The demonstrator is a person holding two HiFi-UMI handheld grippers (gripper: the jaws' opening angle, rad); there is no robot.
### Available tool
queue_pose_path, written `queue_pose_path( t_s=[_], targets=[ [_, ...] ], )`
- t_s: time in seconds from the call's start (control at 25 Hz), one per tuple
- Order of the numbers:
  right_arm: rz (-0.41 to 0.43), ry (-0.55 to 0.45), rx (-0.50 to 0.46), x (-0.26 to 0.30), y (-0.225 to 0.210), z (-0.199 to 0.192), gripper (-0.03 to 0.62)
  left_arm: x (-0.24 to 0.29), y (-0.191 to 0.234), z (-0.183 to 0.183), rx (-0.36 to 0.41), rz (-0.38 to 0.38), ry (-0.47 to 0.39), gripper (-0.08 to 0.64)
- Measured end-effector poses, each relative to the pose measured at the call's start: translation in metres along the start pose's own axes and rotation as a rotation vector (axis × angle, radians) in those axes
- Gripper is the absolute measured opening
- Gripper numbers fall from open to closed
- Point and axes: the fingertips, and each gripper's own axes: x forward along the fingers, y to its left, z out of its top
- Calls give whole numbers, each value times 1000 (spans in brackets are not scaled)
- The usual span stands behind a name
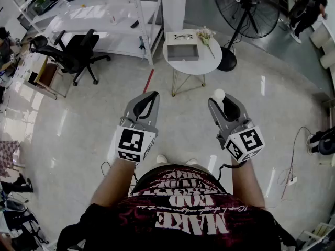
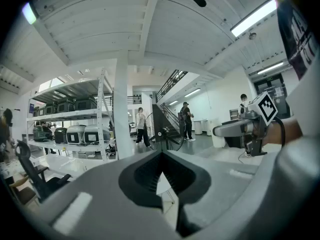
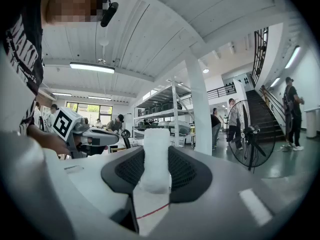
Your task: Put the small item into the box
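While the right gripper (image 1: 221, 100) clamps the white item (image 3: 156, 159), the box (image 1: 182, 52) sits on the table (image 1: 205, 63), well ahead and slightly left (left gripper (image 1: 151, 95) closed, empty, equally near).

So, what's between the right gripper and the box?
In the head view there is only bare floor, then the near edge of the round table bearing the box. The right gripper holds the small white item.
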Motion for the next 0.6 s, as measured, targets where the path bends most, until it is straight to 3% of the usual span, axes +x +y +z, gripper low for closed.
queue_pose_path(
  t_s=[0.32,0.6],
  targets=[
    [-52,2,40,10,31,0,163,-26,28,-3,24,-31,-35,0],
    [-73,43,57,10,49,-9,163,-47,62,-26,-38,13,-11,0]
  ],
)
